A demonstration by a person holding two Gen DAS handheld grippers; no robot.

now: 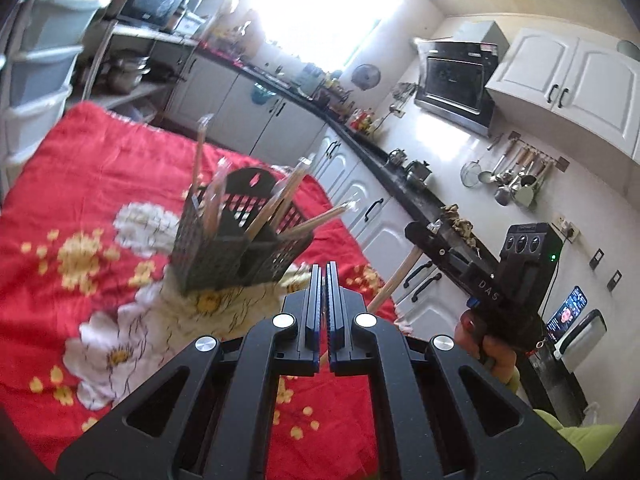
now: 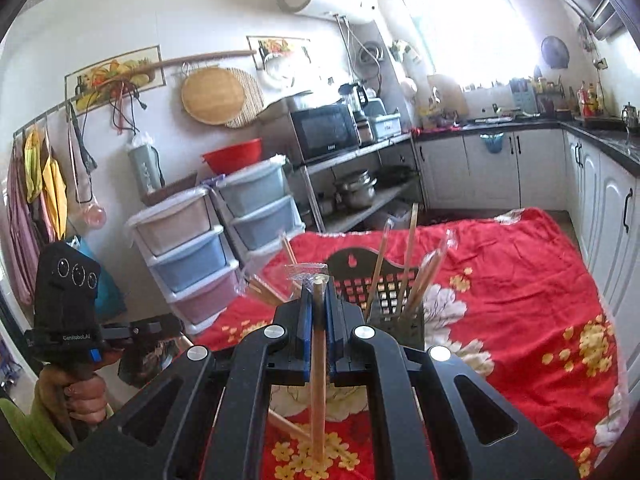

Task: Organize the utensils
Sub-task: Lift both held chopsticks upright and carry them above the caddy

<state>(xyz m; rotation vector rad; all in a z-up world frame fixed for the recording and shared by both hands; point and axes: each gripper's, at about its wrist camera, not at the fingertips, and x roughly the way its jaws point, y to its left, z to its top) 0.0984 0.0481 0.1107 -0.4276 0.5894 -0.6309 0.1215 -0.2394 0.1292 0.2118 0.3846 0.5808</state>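
Two grippers are mine. My left gripper [image 1: 325, 280] hovers just short of the black perforated plastic utensil caddy [image 1: 240, 236], jaws pressed together on nothing. That caddy stands on a red floral cloth [image 1: 100, 184] over the counter, with several wooden chopsticks [image 1: 280, 204] leaning out of its compartments. My right gripper [image 2: 318, 300] clamps one long wooden chopstick [image 2: 319, 368] upright, probably so it drops in end-first. White kitchen cabinets [image 2: 492, 168] line the room beyond.
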